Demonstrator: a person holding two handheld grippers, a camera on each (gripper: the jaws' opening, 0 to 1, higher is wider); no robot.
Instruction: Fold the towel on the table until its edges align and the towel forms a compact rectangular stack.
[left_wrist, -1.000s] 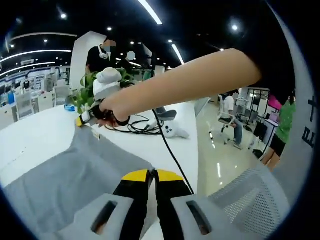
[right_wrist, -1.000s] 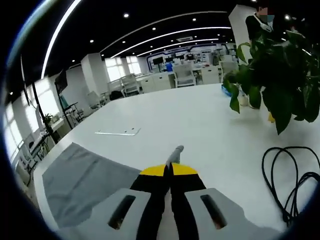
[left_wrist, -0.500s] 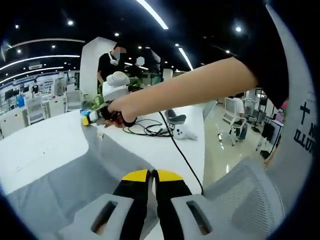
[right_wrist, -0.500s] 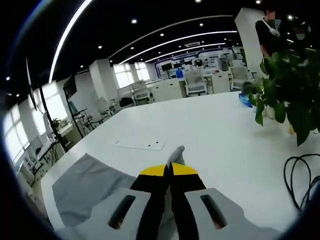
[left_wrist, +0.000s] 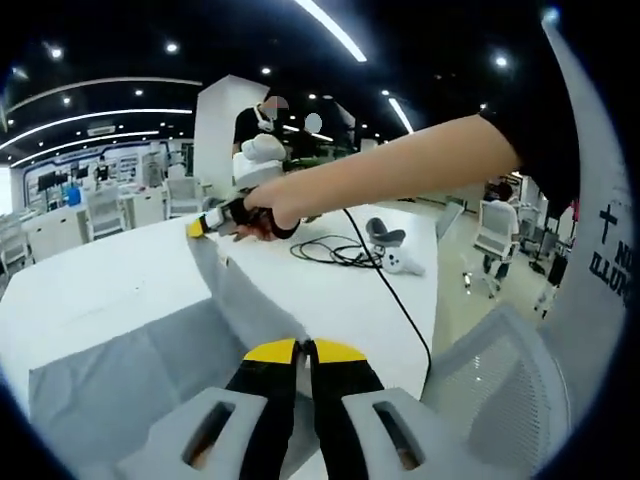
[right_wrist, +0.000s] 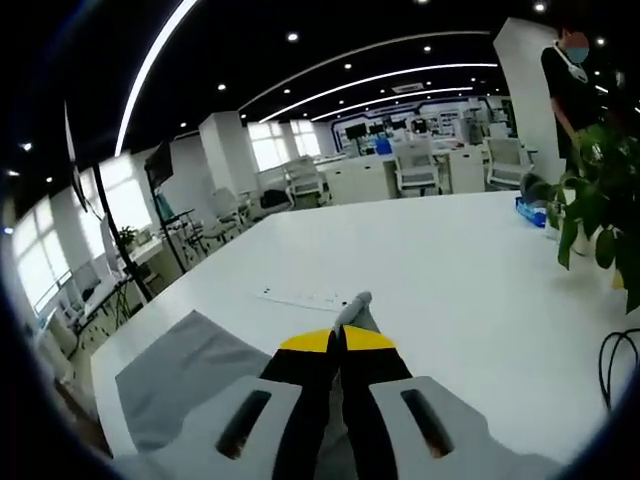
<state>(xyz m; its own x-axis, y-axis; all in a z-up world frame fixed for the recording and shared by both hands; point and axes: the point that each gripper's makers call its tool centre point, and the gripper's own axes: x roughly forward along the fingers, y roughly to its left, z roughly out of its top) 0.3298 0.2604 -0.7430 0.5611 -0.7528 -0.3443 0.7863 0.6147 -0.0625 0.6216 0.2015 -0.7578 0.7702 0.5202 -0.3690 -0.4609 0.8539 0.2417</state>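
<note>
A grey towel (left_wrist: 130, 380) lies on the white table (left_wrist: 90, 290), one edge lifted into a taut ridge between both grippers. My left gripper (left_wrist: 303, 347) is shut on the near end of that edge. Further along, my right gripper (left_wrist: 210, 225), held in a person's hand, is pinching the far corner above the table. In the right gripper view my right gripper (right_wrist: 341, 338) is shut, with a small grey towel corner (right_wrist: 352, 306) poking out past its tips. The rest of the towel (right_wrist: 190, 370) lies flat to the lower left.
A black cable (left_wrist: 340, 252) and a white controller (left_wrist: 405, 262) lie on the table's right side. A mesh chair (left_wrist: 500, 390) stands off the table edge. A leafy plant (right_wrist: 600, 200), a flat white strip (right_wrist: 300, 297) and a standing person (right_wrist: 575, 70) are beyond.
Both grippers stay shut on the towel. The right gripper's view has swung left, so the plant has slid to the edge and the cable is nearly out of frame. The lifted edge looks steeper.
</note>
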